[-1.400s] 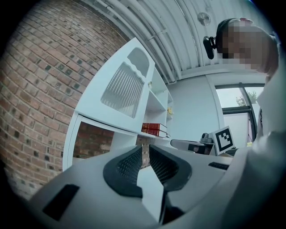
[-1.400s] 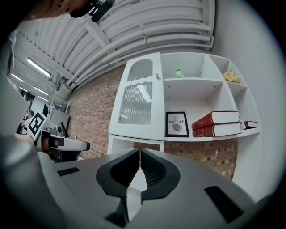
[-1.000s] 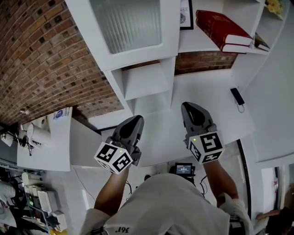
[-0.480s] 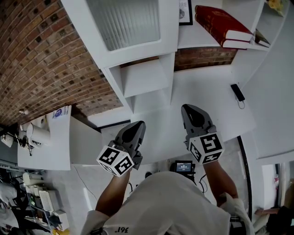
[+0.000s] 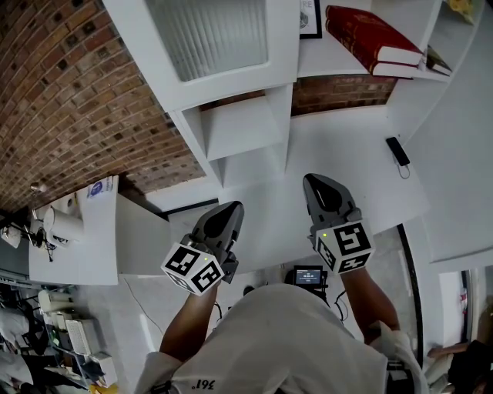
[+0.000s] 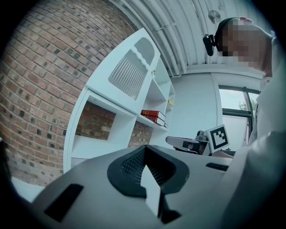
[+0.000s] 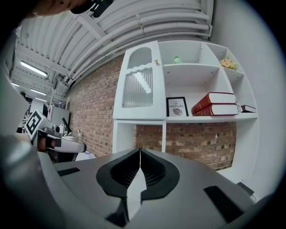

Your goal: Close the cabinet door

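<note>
The white cabinet door, with a ribbed glass pane, lies flush with the upper left bay of the white shelf unit; it also shows in the left gripper view and the right gripper view. My left gripper is shut with nothing in it, held level well short of the shelf. My right gripper is beside it, also shut and empty. Neither touches the cabinet.
Red books and a framed picture stand in the open bays to the door's right. A white table carries a black device. A cluttered side desk stands left, along the brick wall.
My left gripper has sunk slightly, toward the person. The right gripper and the cabinet door have not moved.
</note>
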